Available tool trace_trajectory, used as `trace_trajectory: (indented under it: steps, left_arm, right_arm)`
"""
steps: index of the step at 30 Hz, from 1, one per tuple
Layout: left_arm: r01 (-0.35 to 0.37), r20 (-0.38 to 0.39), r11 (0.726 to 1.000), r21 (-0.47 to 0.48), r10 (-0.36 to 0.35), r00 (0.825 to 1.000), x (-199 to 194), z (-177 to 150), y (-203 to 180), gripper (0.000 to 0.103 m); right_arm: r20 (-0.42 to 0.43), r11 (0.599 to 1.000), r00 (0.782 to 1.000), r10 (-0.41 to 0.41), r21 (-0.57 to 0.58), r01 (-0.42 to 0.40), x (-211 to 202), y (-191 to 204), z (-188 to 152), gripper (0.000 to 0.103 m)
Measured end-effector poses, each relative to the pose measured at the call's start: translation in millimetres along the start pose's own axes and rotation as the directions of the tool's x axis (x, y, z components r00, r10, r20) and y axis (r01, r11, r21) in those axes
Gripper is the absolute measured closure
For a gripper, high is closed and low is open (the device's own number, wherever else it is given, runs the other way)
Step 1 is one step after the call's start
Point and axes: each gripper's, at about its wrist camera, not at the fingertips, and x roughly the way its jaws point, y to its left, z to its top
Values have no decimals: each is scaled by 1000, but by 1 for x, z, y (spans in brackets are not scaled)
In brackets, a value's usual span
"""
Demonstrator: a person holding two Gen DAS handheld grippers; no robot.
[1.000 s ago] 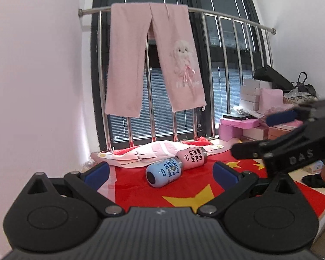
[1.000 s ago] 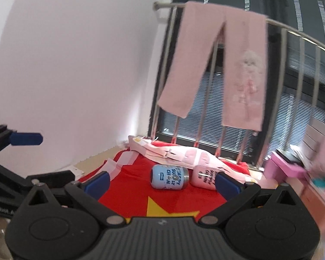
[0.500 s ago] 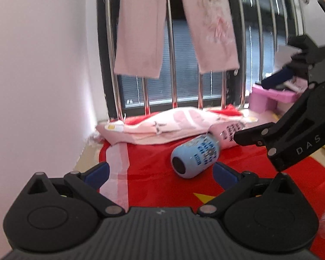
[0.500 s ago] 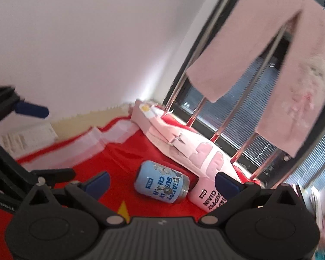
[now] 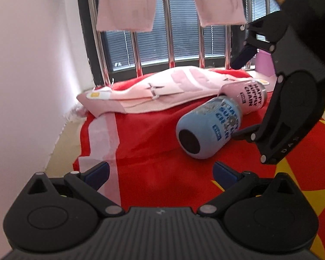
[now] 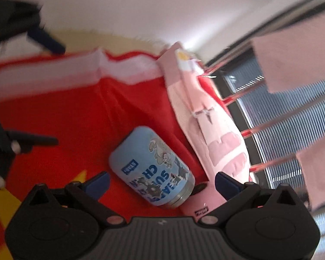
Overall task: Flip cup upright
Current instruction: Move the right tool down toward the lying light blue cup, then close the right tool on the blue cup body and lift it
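Red cloth (image 5: 153, 151) covered the worktop, with a pale strip (image 5: 104, 134) along its left edge. On the left, the left tongs (image 5: 160, 173) were held low and wide open, gripping nothing, and they pointed across the cloth. Ahead of them and a little to the right lay the blue cup (image 5: 208, 130) on its side. Its dark round end faced the left tongs, and its long axis ran away from them, up and to the right, toward the pink cup (image 5: 247, 94), which also lay on its side, touching or almost touching it. Folded pink fabric (image 5: 162, 93) rested behind both cups, below the window bars (image 5: 171, 43).

On the right, the right tongs (image 6: 160, 183) were also open and empty. They stood over the blue cup (image 6: 153, 166), with the body of the cup between their two fingers and its long axis lying across the gap. I judged the right tongs to be nearer, so closing them on the blue body seemed the natural next move before tipping it upright.
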Motion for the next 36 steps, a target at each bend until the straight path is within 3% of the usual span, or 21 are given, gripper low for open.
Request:
trace_trajectory:
  steps: [5,11,13,23,36]
  left_arm:
    - [28,-40,999,-22,-29,999,20,1,6,0]
    - [84,-52,996,-15,-85,995,40,5,6,0]
    - [97,-57,995,-10,-98,994,46,4,3,0]
    - [169,-64,985,32,-166,984,55,-4,-15,0]
    - [152,-67,987,41,-149,987,30,-4,-21,0]
  right_arm:
    - [-32,968,999,-10,-250,2,35,10,-1,7]
    - [-22,911,999,50,-409,-55,57,22,-1,10]
    - [-13,910,997,71,-409,-70,61,25,-2,18]
    - [92,892,995,38,-451,8,65,37,-19,18]
    - [171,880,985,-10,-467,90,31,60,-42,22]
